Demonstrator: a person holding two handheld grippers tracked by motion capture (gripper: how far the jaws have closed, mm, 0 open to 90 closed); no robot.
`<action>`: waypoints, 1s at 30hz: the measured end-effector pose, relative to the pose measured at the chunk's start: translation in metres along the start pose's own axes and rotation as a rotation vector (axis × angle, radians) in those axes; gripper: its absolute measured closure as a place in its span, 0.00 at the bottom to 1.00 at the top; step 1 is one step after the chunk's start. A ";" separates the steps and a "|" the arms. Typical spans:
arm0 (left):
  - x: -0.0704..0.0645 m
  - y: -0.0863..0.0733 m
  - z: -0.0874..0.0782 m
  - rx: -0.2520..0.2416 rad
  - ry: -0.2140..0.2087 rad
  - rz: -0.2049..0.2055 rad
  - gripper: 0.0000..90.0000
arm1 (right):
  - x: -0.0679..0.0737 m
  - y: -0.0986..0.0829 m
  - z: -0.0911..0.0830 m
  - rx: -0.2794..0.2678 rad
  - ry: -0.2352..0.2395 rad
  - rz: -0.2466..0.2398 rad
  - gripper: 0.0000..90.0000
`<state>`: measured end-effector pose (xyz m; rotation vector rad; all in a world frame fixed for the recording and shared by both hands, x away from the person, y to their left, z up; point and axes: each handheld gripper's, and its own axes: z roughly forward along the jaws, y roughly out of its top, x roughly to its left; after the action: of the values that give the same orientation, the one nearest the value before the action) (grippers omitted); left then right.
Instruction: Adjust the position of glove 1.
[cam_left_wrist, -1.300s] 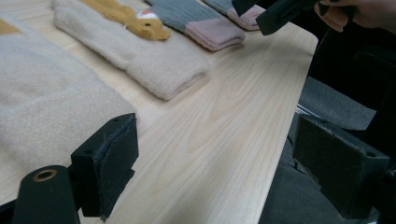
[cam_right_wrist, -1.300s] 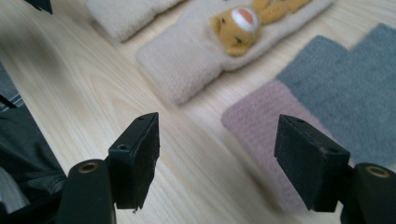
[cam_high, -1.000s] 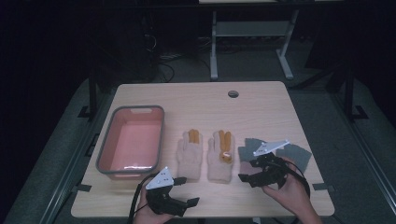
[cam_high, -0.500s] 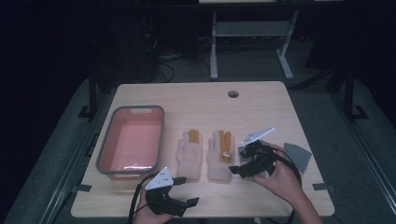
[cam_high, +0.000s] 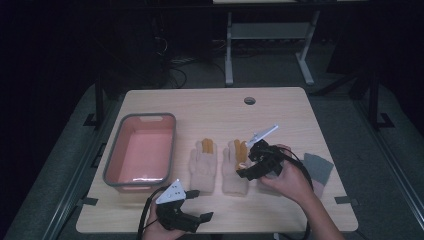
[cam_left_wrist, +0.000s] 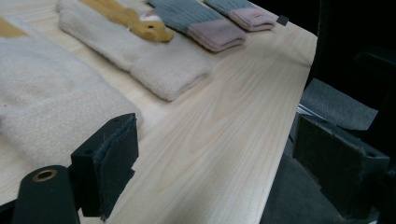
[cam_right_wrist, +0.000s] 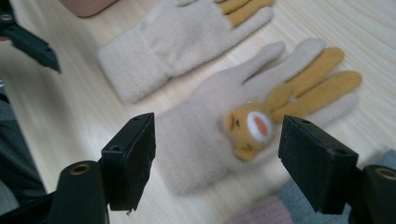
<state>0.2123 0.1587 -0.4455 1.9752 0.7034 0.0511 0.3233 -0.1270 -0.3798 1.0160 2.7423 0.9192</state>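
Pale wood-grain table (cam_high: 210, 105), dark room. Right gripper (cam_right_wrist: 217, 154) spread wide above fuzzy cream bear glove (cam_right_wrist: 243, 116), mid-table toward near edge. Second knit glove (cam_high: 202, 162) just beside. Left gripper (cam_high: 192, 207) spread at near edge. Rounded grey-rimmed pink bin (cam_high: 141, 150) near left edge

The high view looks forward and down from above the person's side, taking in the whole surface (cam_high: 220, 107) from afar. The right gripper view looks steeply down from close above the bear glove (cam_right_wrist: 243, 116), framed between its fingers. The left gripper view skims low across the surface; both share that glove (cam_left_wrist: 135, 46).
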 end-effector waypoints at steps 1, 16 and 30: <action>0.000 0.000 0.000 0.000 0.000 0.000 0.16 | 0.000 0.000 0.000 0.000 0.000 0.000 0.30; -0.001 -0.001 0.001 -0.003 -0.010 -0.008 0.16 | -0.015 0.013 0.038 0.095 0.005 0.018 0.36; 0.000 -0.001 0.001 -0.001 -0.010 -0.012 0.16 | -0.023 0.011 0.068 0.197 -0.075 0.036 0.52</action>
<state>0.2124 0.1581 -0.4465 1.9694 0.7085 0.0347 0.3654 -0.0993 -0.4320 1.1087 2.8027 0.6102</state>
